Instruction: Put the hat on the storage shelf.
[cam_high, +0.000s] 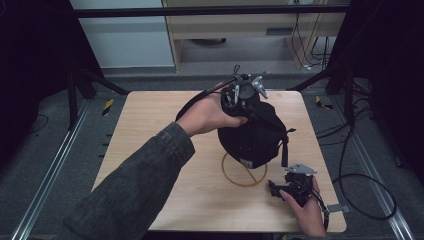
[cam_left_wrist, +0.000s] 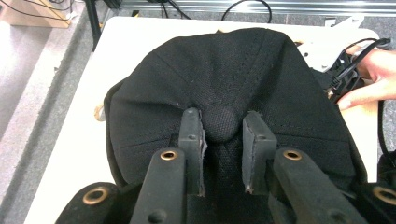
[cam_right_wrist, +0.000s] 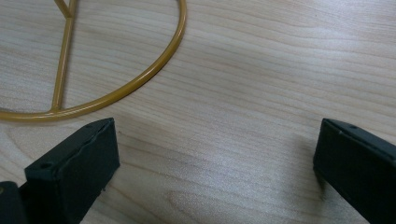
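the left gripper (cam_left_wrist: 223, 126) pinches the top button of a black cap (cam_left_wrist: 219, 74) sitting on a gold wire stand (cam_right_wrist: 116, 93) mid-counter (cam_high: 150, 130). the right gripper (cam_right_wrist: 215, 154), jaws spread wide, rests on the counter just beside the stand's ring.

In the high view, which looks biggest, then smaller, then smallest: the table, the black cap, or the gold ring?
1. The table, by far.
2. The black cap, on its stand.
3. The gold ring, partly hidden beneath the cap, so its full size is unsure.

Black cap (cam_left_wrist: 224, 84), gold wire ring (cam_right_wrist: 135, 79), pale wood-grain table (cam_high: 150, 130), grey sleeve (cam_high: 135, 185).
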